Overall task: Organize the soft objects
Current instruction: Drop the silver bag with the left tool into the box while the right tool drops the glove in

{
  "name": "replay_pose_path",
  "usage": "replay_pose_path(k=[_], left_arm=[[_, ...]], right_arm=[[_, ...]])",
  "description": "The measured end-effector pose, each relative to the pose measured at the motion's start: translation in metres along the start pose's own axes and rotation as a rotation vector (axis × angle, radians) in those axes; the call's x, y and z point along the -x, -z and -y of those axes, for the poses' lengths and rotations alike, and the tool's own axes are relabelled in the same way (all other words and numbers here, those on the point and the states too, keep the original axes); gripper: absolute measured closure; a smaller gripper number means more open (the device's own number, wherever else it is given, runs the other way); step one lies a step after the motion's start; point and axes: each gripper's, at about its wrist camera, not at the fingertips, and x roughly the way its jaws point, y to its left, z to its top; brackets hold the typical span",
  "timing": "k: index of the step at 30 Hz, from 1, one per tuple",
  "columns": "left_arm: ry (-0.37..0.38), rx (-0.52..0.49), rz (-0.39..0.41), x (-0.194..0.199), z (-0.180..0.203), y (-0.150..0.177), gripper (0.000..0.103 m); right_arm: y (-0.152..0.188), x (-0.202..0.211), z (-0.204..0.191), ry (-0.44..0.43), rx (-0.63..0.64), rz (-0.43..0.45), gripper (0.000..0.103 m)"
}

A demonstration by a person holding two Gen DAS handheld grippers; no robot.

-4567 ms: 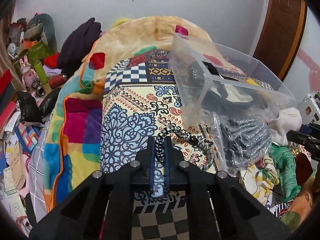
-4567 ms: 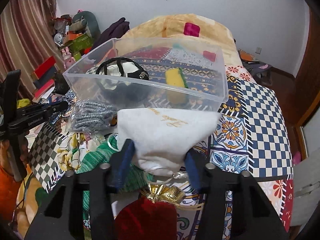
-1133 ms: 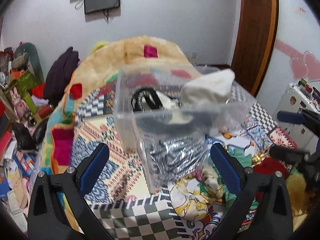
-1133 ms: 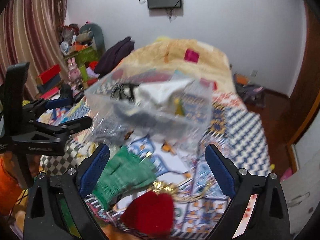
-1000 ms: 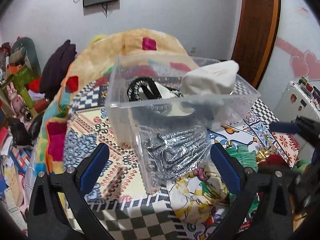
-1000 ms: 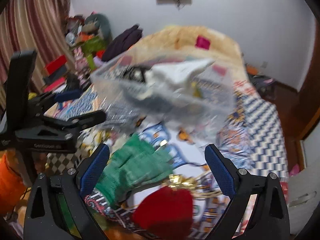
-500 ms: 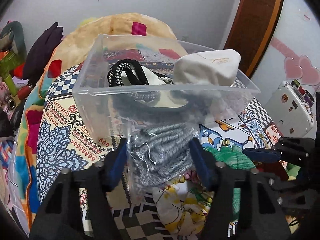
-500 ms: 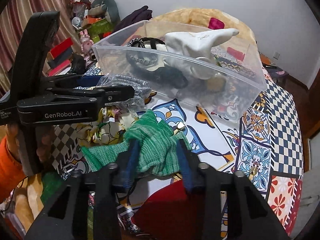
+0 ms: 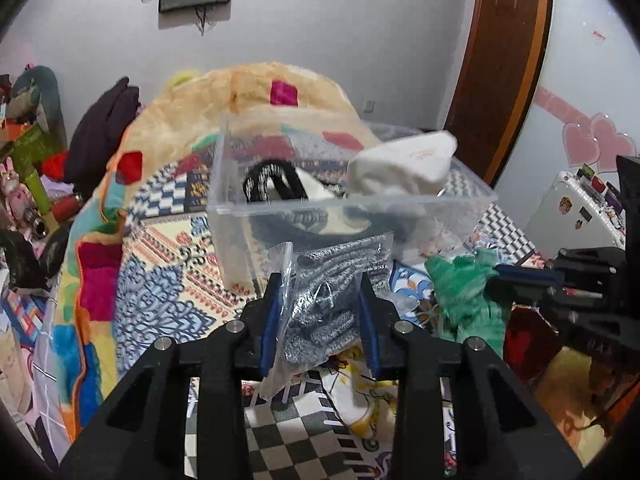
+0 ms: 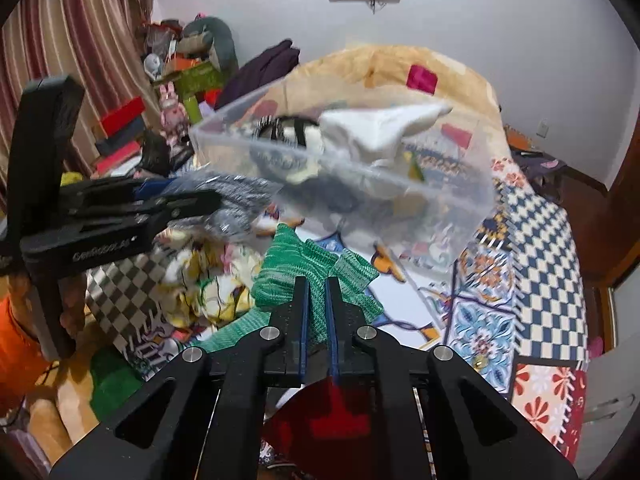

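Observation:
My left gripper (image 9: 318, 280) is shut on a clear plastic bag of grey knit fabric (image 9: 326, 304) and holds it lifted in front of the clear plastic bin (image 9: 256, 216). The bin holds a white pouch (image 9: 404, 160) and a black-and-white strap (image 9: 264, 180). My right gripper (image 10: 316, 284) is shut on a green knit cloth (image 10: 308, 268) raised above the bed; it also shows in the left wrist view (image 9: 460, 284). In the right wrist view the left gripper (image 10: 192, 204) with its bag (image 10: 236, 200) is at the left, beside the bin (image 10: 460, 208).
A red pouch (image 10: 332, 420) lies under my right gripper. A yellow floral cloth (image 10: 208, 280) lies on the patterned bedspread (image 10: 540, 240). A beige blanket (image 9: 260, 96) is heaped behind the bin. Cluttered shelves (image 10: 180, 76) stand at the left, a brown door (image 9: 500, 60) at the right.
Both grippers have closed: the left on the grey fabric bag, the right on the green cloth. Both have lifted their items off the bed.

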Motion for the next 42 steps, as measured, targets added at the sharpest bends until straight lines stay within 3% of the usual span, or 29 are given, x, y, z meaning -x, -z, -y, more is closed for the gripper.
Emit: replay_pose_path(k=[11, 21, 28, 42], left_arm=[[-0.002, 0.0, 0.141, 0.038, -0.001, -0.027, 0.069], [-0.029, 0.021, 0.2, 0.033, -0.007, -0.062, 0.069], [-0.06, 0.025, 0.159, 0.003, -0.015, -0.074, 0.069], [-0.094, -0.029, 0.046, -0.053, -0.011, -0.073, 0.068]], right_arm=[[-0.032, 0.042, 0.01, 0.045, -0.034, 0.172, 0.096], [-0.085, 0.047, 0.011, 0.091, -0.034, 0.304, 0.096], [-0.104, 0.015, 0.008, 0.098, -0.024, 0.271, 0.096], [-0.109, -0.05, 0.004, 0.133, 0.044, 0.097, 0.096]])
